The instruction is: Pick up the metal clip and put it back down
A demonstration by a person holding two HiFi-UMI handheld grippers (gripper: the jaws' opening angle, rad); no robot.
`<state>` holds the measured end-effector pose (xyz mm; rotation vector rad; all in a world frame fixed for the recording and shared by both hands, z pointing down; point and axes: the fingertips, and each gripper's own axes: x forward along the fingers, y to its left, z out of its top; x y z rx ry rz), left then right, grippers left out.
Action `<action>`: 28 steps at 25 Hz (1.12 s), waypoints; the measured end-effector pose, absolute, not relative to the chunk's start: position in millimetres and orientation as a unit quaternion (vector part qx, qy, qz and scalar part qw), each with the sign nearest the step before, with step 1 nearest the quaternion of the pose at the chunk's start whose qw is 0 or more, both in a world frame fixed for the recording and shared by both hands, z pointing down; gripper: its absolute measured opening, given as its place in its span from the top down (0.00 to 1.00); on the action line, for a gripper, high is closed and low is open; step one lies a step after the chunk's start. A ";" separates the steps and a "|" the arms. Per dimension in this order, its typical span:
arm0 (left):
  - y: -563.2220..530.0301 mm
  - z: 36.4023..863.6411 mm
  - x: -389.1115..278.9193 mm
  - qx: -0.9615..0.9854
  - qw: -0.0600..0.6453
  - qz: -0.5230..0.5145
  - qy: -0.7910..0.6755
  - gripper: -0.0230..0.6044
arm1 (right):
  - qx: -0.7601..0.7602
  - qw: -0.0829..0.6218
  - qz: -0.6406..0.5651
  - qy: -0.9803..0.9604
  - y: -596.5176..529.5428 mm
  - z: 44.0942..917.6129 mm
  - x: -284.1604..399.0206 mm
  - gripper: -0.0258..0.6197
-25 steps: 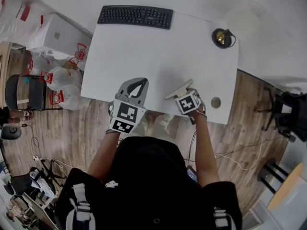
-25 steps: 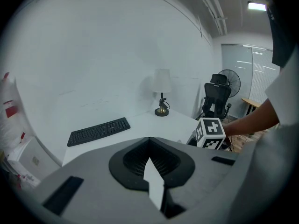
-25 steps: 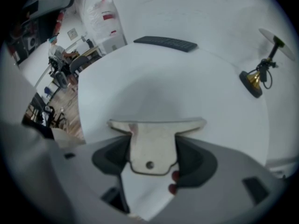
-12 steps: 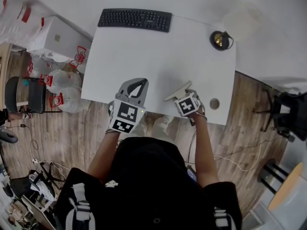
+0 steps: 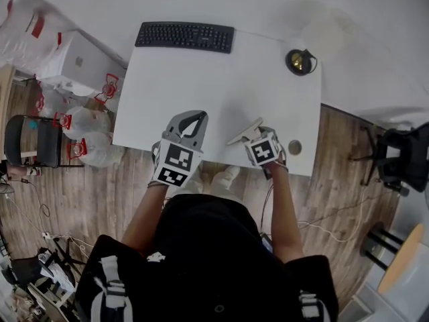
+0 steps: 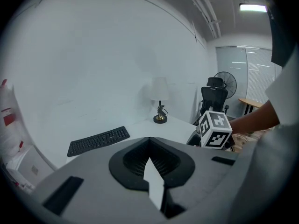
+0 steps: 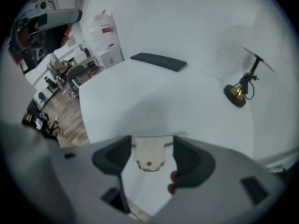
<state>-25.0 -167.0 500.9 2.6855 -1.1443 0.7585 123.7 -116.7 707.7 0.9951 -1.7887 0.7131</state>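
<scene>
Between right gripper jaws, flat metal clip

- No words, brands or numbers can be read anywhere.
- The cube on the right gripper shows only black-and-white square markers.

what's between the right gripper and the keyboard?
Only bare white table lies between the right gripper, shut on the metal clip, and the keyboard. Head view and right gripper view both show that.
</scene>
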 end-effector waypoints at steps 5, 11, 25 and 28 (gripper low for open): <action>-168.3 484.3 -20.5 0.895 0.051 0.233 -0.376 0.92 | 0.432 0.432 0.281 -0.740 -128.8 669.9 121.4 0.52; -169.2 467.4 -21.7 0.899 0.035 0.219 -0.377 0.92 | 0.483 0.383 0.245 -0.748 -141.7 619.5 125.7 0.69; -179.1 412.8 -20.2 0.908 -0.019 0.178 -0.379 0.92 | 0.585 0.269 0.153 -0.750 -166.4 497.9 135.7 0.89; -179.1 401.9 -19.8 0.909 -0.030 0.172 -0.378 0.92 | 0.601 0.252 0.135 -0.746 -165.7 472.4 140.1 0.90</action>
